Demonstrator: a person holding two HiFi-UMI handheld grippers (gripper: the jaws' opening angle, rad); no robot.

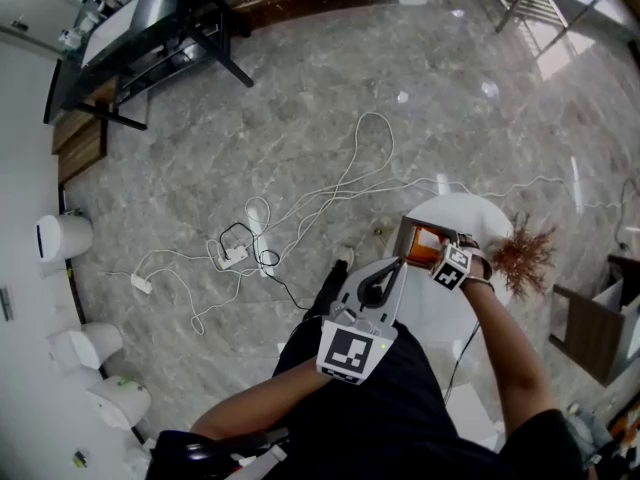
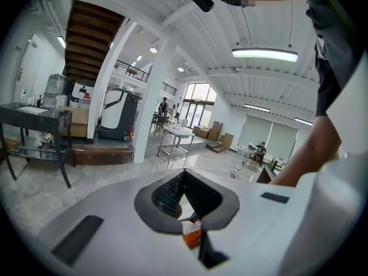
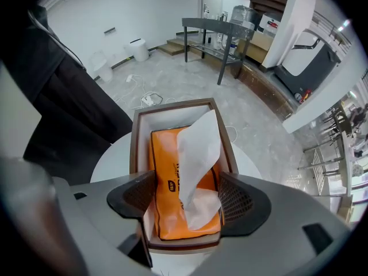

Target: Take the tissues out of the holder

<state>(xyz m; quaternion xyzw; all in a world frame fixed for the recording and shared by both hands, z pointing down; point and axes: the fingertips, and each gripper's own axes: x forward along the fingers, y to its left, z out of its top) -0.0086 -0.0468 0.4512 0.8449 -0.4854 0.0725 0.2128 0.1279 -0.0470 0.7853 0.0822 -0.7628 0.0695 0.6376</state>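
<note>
My right gripper (image 3: 187, 197) hangs over the tissue holder (image 3: 172, 103), a brown box with a white lining that stands on the small round white table (image 3: 112, 154). Its jaws are spread wide, one down each long side of the orange tissue pack (image 3: 167, 177) that lies inside the holder. A single white tissue (image 3: 198, 148) stands up out of the pack's slot, crumpled at its base, right in the gap between the jaws. I see neither pad pressing on it, so I read this gripper as wide and holding nothing. In the head view the holder (image 1: 405, 236) sits at the near left of the table (image 1: 470, 213), with the right gripper (image 1: 432, 253) on top of it and a tuft of dried reddish-brown plant (image 1: 525, 253) just to its right. My left gripper (image 2: 184, 174) has its jaws brought together at the tips, with nothing caught between them. A scrap of orange shows below through the gap behind the tips. From the head it (image 1: 398, 266) points at the holder's left wall, close beside it. White cables (image 1: 330, 193) trail across the marble floor to the far left.
</note>
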